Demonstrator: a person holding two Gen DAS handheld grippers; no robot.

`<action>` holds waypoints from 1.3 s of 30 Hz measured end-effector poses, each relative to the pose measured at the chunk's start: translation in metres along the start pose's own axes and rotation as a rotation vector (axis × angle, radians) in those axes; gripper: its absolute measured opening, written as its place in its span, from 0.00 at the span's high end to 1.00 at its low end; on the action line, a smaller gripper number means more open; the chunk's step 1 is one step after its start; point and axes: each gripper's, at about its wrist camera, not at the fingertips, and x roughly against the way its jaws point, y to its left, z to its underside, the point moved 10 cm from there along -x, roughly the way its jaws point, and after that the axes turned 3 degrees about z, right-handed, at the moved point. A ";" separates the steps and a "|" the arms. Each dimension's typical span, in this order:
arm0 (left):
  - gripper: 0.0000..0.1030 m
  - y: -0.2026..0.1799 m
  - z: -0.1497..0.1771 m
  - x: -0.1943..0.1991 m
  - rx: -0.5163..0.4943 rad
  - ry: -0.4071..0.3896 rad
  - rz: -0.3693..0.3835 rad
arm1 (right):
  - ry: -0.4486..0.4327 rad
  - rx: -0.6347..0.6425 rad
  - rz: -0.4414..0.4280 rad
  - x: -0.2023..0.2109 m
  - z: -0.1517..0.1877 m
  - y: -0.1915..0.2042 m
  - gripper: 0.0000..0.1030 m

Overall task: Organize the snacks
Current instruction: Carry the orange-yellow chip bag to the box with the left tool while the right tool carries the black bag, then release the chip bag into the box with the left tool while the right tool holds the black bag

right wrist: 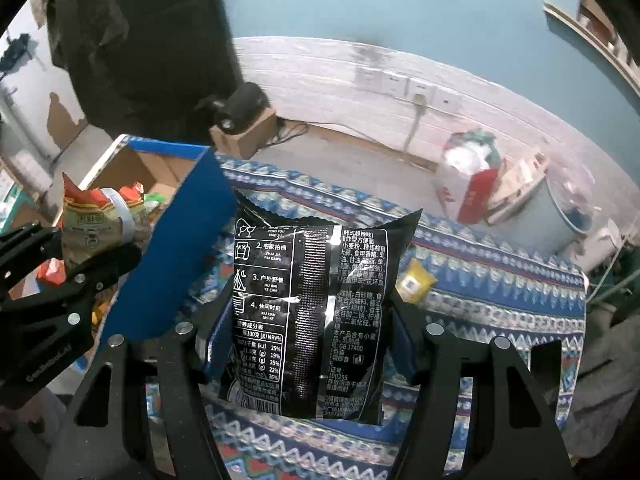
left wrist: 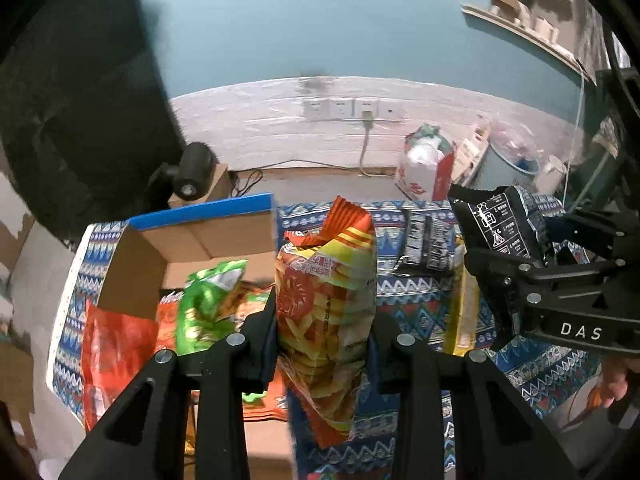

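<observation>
Several snacks already fill the cardboard box point(left wrist: 132, 280) at the worktop's point(right wrist: 500, 280) left edge; the left hand-held gripper point(left wrist: 324, 340) pinches a fries bag point(left wrist: 326, 304), the right hand-held gripper point(right wrist: 308, 340) a black noodle packet point(right wrist: 308, 312), both unboxed.

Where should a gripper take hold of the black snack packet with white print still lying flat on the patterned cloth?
Judging from the left wrist view, grip the flat black packet with white print across its narrow width, near the middle, coming straight down from above. It lies flat on the patterned cloth, so its long side edges look easiest for the fingers to pinch.

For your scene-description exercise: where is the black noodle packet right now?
The black noodle packet is held upright in the right gripper, centred in the right wrist view, above the patterned tablecloth and right of the box's blue flap.
</observation>
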 end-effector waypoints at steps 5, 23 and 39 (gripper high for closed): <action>0.66 0.029 0.003 0.004 0.053 -0.009 -0.017 | 0.000 0.041 -0.023 -0.006 -0.011 0.029 0.37; 0.66 0.124 0.036 0.008 0.205 0.016 -0.102 | -0.011 0.150 -0.085 -0.022 -0.040 0.120 0.37; 0.46 0.177 0.068 -0.006 0.340 0.093 -0.120 | 0.066 0.190 -0.178 -0.056 -0.052 0.184 0.37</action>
